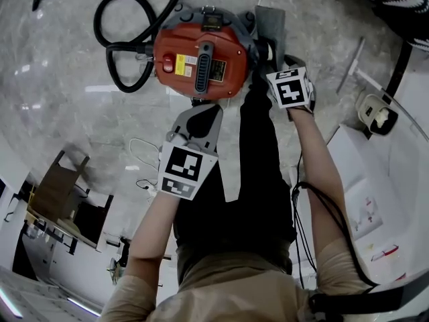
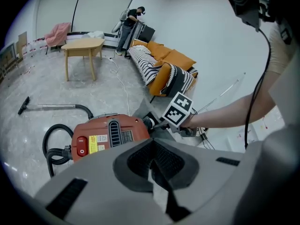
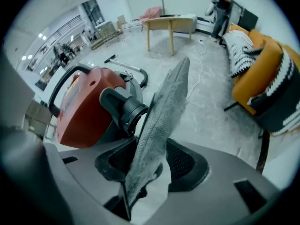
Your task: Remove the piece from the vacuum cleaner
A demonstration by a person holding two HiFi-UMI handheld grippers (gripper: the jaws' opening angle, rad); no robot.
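Piece (image 3: pixel 161 121), a flat grey felt-like sheet, stood on edge between the jaws of the right gripper (image 3: pixel 145 172), which were closed partway so that the pads pinched its lower end. Its upper part rose just beside the black round port (image 3: pixel 123 108) on the side of the red vacuum (image 1: pixel 201 52), which sat on the floor (image 1: pixel 60 79) with its hose (image 1: pixel 124 45) curled on the far side. Whether the sheet was already free of the port or caught on it could not be told. The left gripper (image 2: pixel 154 165) hung just short of the vacuum's near side, jaws apart with nothing between them. The step in hand looked like the pull-off itself, the grasp being made. The next move probably called for drawing the sheet straight away from the port without twisting it, while the left gripper braced the body if the vacuum started to slide.
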